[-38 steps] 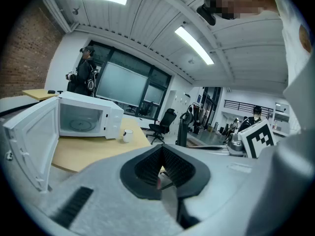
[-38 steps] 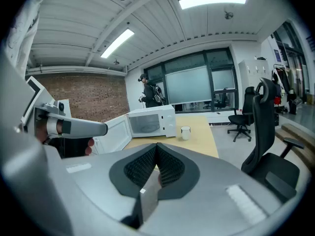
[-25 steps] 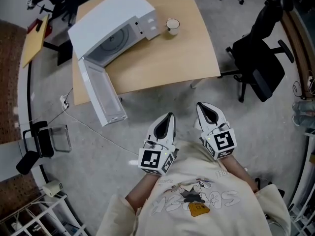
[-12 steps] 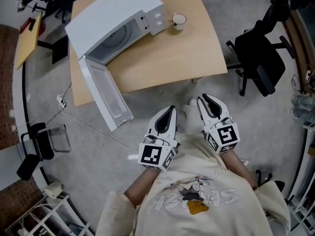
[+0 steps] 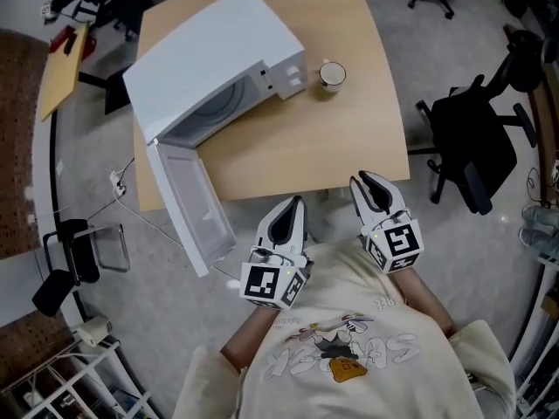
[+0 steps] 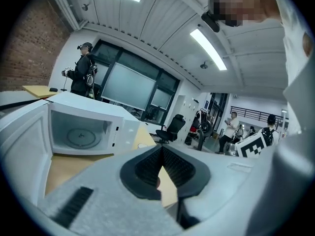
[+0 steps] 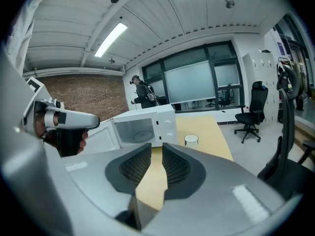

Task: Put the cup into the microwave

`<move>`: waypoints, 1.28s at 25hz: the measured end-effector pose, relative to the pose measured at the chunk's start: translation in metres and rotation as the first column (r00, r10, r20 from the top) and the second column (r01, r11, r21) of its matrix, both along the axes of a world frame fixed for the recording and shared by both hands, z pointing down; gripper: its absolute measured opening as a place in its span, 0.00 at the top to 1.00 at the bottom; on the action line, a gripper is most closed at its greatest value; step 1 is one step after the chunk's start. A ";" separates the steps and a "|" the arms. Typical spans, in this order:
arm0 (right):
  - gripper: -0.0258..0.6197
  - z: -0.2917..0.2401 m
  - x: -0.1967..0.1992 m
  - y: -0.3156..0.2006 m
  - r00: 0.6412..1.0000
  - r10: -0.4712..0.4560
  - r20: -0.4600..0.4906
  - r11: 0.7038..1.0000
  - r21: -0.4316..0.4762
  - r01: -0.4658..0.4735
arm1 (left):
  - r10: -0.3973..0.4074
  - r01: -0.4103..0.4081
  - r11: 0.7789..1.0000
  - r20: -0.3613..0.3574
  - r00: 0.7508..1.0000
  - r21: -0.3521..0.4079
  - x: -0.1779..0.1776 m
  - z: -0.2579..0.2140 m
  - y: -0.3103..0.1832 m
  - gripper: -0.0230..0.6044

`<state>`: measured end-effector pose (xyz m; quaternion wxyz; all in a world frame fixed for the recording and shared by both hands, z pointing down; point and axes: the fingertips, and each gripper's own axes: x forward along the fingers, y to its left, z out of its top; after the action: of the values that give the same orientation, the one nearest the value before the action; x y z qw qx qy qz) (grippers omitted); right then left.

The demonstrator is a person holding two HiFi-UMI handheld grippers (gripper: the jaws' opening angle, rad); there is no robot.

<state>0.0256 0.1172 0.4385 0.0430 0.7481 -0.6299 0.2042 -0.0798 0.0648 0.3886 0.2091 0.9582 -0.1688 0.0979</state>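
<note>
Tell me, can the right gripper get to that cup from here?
Probably yes: the cup stands alone beside the microwave, with only bare table between it and the right gripper, whose jaws hold nothing.

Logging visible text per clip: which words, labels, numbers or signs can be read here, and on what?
"SNACK", probably: shirt print, upside down and creased.
Microwave control panel: too small to read.
Left tool and right tool cubes: square patterns, no letters.
</note>
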 end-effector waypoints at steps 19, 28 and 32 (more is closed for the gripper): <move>0.46 0.042 0.119 -0.100 0.977 -0.152 -0.150 0.988 -0.014 0.152 | -0.112 0.110 0.992 0.031 0.993 0.064 0.094 0.009 -0.075 0.96; 0.35 0.077 0.157 -0.151 0.970 -0.167 -0.178 0.986 -0.029 0.165 | -0.130 0.126 0.990 0.051 0.990 0.070 0.103 0.022 -0.093 0.96; 0.29 0.095 0.171 -0.172 0.967 -0.175 -0.185 0.985 -0.048 0.169 | -0.133 0.128 0.988 0.057 0.989 0.084 0.109 0.021 -0.098 0.96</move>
<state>0.1964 -0.0548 0.5339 0.1316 0.7059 -0.6821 0.1380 0.0294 -0.0336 0.4095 0.1710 0.9492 -0.2416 0.1068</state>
